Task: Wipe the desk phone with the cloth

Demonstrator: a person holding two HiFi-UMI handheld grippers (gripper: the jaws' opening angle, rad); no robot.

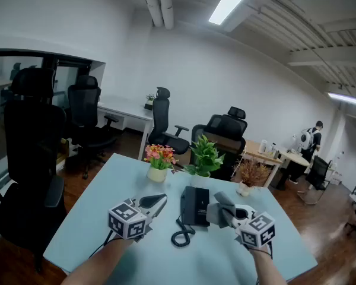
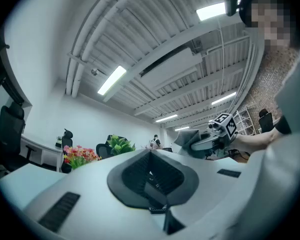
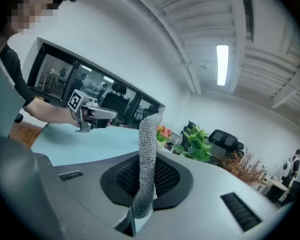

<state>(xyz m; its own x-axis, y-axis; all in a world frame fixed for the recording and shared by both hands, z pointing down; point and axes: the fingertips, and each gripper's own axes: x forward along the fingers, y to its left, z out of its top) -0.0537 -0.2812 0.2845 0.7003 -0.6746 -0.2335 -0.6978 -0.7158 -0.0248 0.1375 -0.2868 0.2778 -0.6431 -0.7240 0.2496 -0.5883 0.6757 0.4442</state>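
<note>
The pale blue table (image 1: 89, 218) lies bare left of the black desk phone (image 1: 195, 205). The phone's long axis runs away from the person, toward potted plants (image 1: 204, 157) near the far edge. The left gripper (image 1: 158, 202) is closed and empty. The right gripper (image 1: 224, 214), just right of the phone, pinches a grey cloth (image 1: 216, 204).

An open-plan office.
Black swivel chairs (image 1: 86, 108) stand at white desks (image 1: 127, 110) along the wall. A desk phone (image 1: 194, 205) sits on a pale blue table (image 1: 95, 212) beside potted plants (image 1: 205, 154). Strip lights (image 1: 228, 2) and bare pipes (image 1: 157, 5) cross the ceiling. A person (image 1: 311, 138) with a backpack stands at a far desk (image 1: 293, 157).
</note>
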